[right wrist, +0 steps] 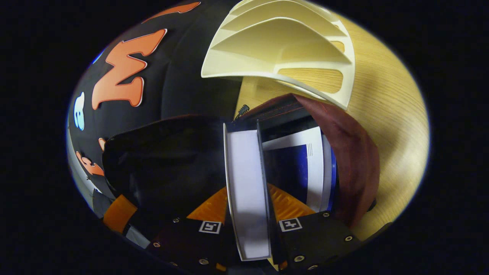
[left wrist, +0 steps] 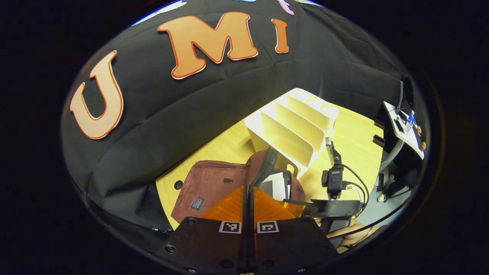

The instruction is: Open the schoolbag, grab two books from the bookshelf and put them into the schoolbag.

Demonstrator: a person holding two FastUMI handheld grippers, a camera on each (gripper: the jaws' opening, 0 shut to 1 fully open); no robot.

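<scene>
Writing: a small dark label [left wrist: 197, 203] is sewn on the front of the schoolbag [left wrist: 208, 183], its print too small to read; square coded markers sit on both claws.

Containers: the maroon schoolbag lies on the desk [left wrist: 355, 133] with its zipped mouth open. In the right gripper view a book [right wrist: 247, 191] stands on edge, pages toward the camera, partly inside the dark interior of the bag [right wrist: 344, 152]; a second book [right wrist: 301, 164] with a blue-and-white cover lies to its right, already within the opening. The cream bookshelf [left wrist: 294, 126] — a file rack with slanted dividers — stands just beyond the bag, its visible slots holding nothing.

Claws: the right claw [right wrist: 248, 225] is clamped on the upright book, one finger on each cover. The left claw [left wrist: 248, 214] has its fingers drawn together with nothing between them, held near the bag's open zip. The left gripper view also shows the right gripper [left wrist: 334, 183] — to the right of the bag, cable trailing.

Surface and room: pale wood-grain desk, black cloth wall behind; a stand with devices at far right.
</scene>
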